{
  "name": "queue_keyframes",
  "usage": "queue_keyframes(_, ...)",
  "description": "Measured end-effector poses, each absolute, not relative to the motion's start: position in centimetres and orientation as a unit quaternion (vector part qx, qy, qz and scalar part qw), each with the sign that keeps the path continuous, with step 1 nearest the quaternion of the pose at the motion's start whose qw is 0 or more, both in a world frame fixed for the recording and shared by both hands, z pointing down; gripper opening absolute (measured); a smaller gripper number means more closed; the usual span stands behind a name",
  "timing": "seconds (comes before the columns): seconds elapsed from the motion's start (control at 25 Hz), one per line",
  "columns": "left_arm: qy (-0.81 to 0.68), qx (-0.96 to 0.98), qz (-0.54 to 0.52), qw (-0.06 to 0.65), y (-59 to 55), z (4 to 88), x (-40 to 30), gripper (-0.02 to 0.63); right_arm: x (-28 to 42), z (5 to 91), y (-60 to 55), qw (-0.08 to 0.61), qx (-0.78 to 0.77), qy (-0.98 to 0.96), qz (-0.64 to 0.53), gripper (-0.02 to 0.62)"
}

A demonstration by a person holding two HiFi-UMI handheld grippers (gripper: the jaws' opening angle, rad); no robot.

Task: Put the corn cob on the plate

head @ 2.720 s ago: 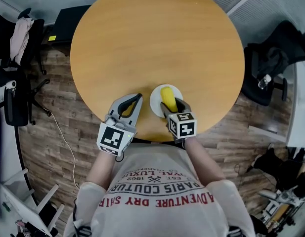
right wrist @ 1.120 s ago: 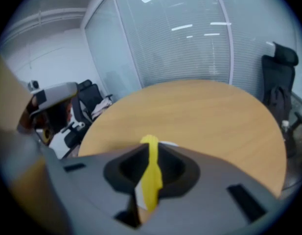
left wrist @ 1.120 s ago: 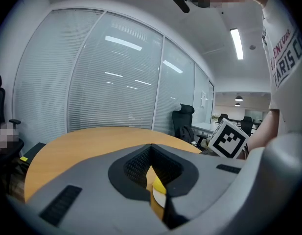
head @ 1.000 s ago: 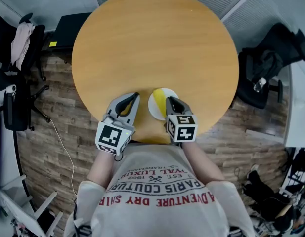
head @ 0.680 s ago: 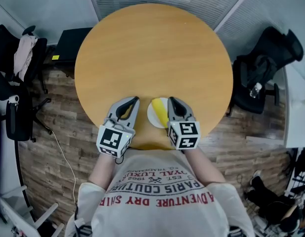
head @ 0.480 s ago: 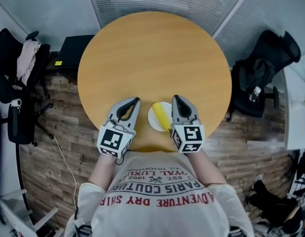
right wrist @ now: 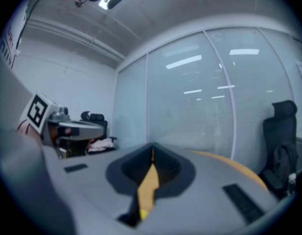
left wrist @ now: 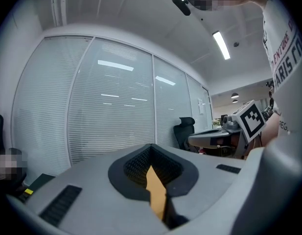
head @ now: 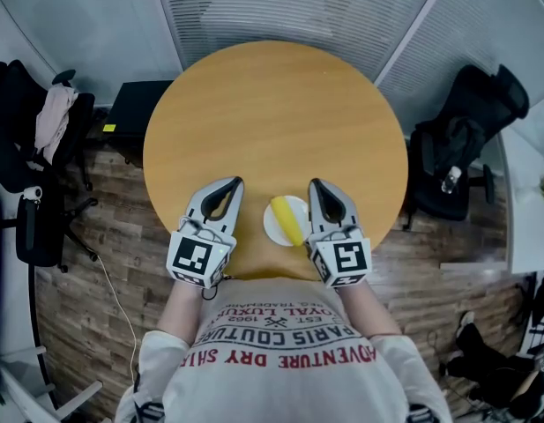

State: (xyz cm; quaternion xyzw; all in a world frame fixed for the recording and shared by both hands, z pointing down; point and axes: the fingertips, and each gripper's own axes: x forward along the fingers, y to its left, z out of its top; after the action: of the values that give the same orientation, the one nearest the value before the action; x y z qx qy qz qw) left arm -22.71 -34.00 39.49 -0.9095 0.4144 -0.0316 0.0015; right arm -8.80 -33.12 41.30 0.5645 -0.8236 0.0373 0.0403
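The yellow corn cob (head: 286, 218) lies on the small white plate (head: 276, 230) near the front edge of the round wooden table (head: 272, 113). Nothing holds it. My left gripper (head: 231, 183) hovers left of the plate, its jaws closed with nothing between them. My right gripper (head: 316, 186) hovers right of the plate, also shut and empty. In the left gripper view the left gripper (left wrist: 151, 147) points level at a glass wall, and only a sliver of table shows through the jaws. The right gripper view shows the right gripper (right wrist: 151, 146) the same way.
Black office chairs stand at the right (head: 470, 126) and at the left (head: 38, 130) of the table. A black box (head: 135, 106) sits on the wooden floor behind the table's left side. Glass walls with blinds (head: 289, 7) close off the back.
The right gripper has drawn back off the plate to its right side, leaving the corn there. Both grippers have risen, and the table looks smaller and farther away.
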Motion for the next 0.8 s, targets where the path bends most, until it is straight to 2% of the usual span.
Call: queue_keyframes(0.8,0.422,-0.906,-0.031,-0.018,-34.6,40.3,-22.9,0.032,-7.5,42.7,-33.7,0.056,0.59,-0.803,0.065,0.029)
